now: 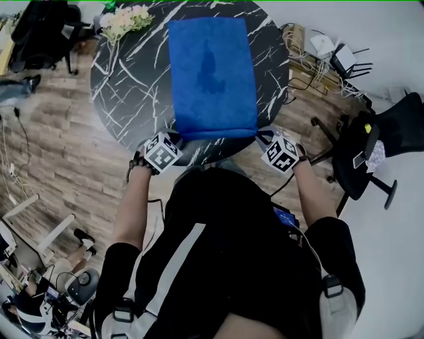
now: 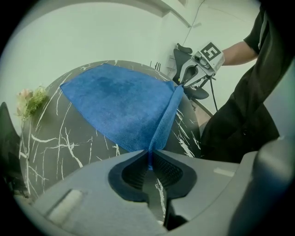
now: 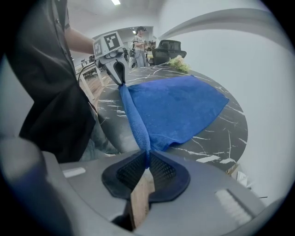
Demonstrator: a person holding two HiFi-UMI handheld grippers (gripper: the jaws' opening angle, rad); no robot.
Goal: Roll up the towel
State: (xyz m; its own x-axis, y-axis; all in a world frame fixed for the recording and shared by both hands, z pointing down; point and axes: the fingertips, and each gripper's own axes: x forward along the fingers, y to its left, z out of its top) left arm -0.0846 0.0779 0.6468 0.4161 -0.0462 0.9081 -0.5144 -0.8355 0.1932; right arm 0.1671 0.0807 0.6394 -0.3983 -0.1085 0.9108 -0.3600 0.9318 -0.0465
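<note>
A blue towel lies spread on the round black marble table, with a darker patch in its middle. Its near edge is lifted off the tabletop and stretched between both grippers. My left gripper is shut on the near left corner of the towel; the cloth runs straight into the pinched jaws. My right gripper is shut on the near right corner of the towel, which is clamped between the pads. The far edge of the towel rests flat on the table.
White flowers lie at the table's far left rim. A black office chair stands to the right, with cables and adapters on the floor behind it. Another chair stands at far left on the wooden floor.
</note>
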